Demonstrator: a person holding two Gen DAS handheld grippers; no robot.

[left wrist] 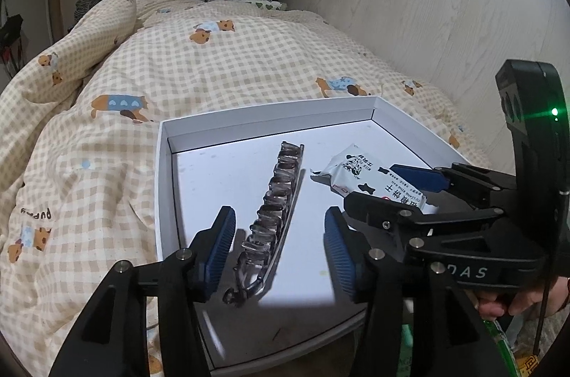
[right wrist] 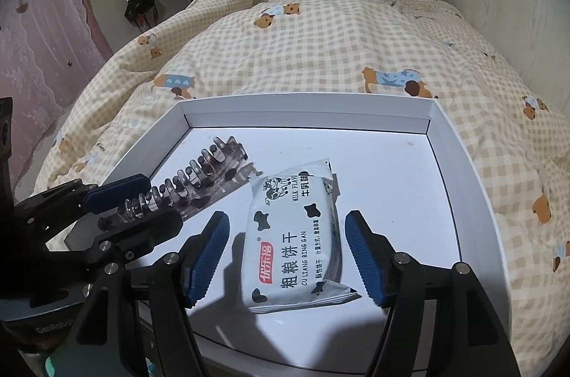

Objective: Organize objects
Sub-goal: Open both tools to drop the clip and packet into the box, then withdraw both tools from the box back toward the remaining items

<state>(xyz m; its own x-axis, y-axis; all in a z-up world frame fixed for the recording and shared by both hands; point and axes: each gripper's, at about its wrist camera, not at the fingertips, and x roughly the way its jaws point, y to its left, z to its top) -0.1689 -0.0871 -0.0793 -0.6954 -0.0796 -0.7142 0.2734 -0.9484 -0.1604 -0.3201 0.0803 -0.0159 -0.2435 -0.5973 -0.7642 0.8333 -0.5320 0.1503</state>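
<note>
On the bed, over the checked quilt [left wrist: 221,70] with its little dogs, sits a shallow white tray [left wrist: 270,113], and both things lie on its floor. Toward the tray's left side, the clear hair clip [left wrist: 274,199] stretches long and thin, its toothed back up. The left hand-held gripper [left wrist: 279,245] stands over the clip's near end: its jaws are parted, one blue pad to each side of the clip, and neither pad presses on it, so the clip rests free on the tray. From the right-hand camera the same left hand-held gripper [right wrist: 153,199] comes in from the left edge, its fingers straddling the clip [right wrist: 199,181].

Just right of the clip, close but apart from it, lies the white biscuit packet [right wrist: 295,234] with its black cow patches, flat and label up. The right hand-held gripper [right wrist: 286,256] straddles the packet's near half with its jaws wide; a gap shows between each pad and the wrapper, so nothing is gripped. A person's hand [left wrist: 498,302] shows at the lower right, on the handle of that hand-held gripper.
</note>
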